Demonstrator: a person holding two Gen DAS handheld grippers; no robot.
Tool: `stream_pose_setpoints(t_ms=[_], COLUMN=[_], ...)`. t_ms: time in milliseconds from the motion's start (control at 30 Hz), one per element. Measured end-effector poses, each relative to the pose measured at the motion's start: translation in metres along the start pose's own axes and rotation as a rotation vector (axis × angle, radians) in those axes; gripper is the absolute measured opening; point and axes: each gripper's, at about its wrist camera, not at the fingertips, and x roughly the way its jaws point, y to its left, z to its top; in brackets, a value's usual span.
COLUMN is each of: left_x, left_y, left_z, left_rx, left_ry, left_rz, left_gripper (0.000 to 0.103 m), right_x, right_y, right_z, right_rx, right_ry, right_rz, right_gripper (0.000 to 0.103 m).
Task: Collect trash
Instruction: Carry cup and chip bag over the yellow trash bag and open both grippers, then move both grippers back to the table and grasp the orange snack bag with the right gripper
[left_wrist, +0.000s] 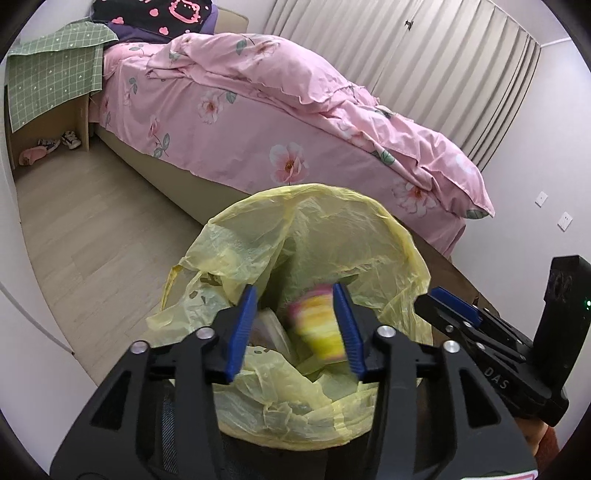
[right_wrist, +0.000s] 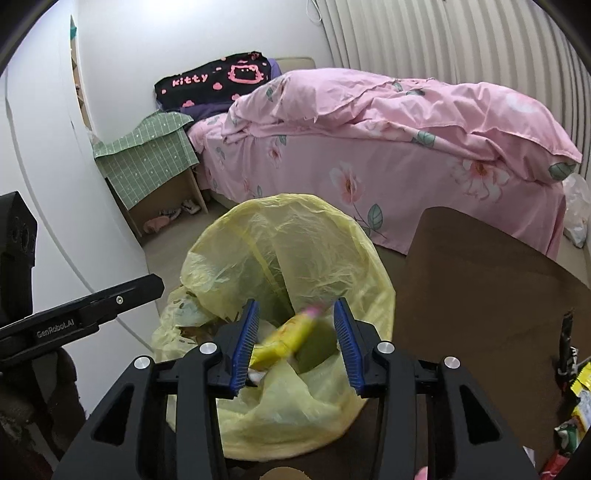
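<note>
A yellow plastic trash bag (left_wrist: 306, 236) stands open on a bin below both grippers; it also shows in the right wrist view (right_wrist: 280, 243). A yellow and pink wrapper (left_wrist: 321, 325), blurred, is in the bag's mouth, touching neither gripper; it also shows in the right wrist view (right_wrist: 288, 339). My left gripper (left_wrist: 295, 328) is open over the bag's mouth. My right gripper (right_wrist: 293, 339) is open over the same opening, and shows at the right in the left wrist view (left_wrist: 448, 304). Other trash lies deeper in the bag.
A bed with a pink floral duvet (left_wrist: 280, 110) runs behind the bag. A brown table (right_wrist: 480, 288) is at the right, with packets (right_wrist: 581, 395) at its right edge. A nightstand under a green cloth (right_wrist: 155, 155) stands by the wall. Wood floor (left_wrist: 96, 229) lies at the left.
</note>
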Motion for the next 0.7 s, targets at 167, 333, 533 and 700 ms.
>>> stream_pose_setpoints(t_ms=[167, 333, 533, 700], left_x=[-0.013, -0.020, -0.018, -0.007], left_y=[-0.002, -0.023, -0.073, -0.133], left_z=[-0.004, -0.016, -0.037, -0.068], left_rx=[0.010, 0.058, 0.168, 0.310], left_ry=[-0.032, -0.025, 0.020, 0.092], left_rz=[0.011, -0.052, -0.187, -0.318], left_gripper=[0.049, 0.051, 0.054, 0.054], right_x=[-0.030, -0.080, -0.161, -0.213], right_y=[-0.010, -0.030, -0.073, -0.109], right_z=[-0.011, -0.035, -0.078, -0.127], right_rx=[0.009, 0.012, 0.047, 0.075], right_ry=[-0.027, -0.063, -0.097, -0.044], right_rz=[-0.045, -0.135, -0.293, -0.389], right_gripper=[0.040, 0.040, 0.047, 0.061])
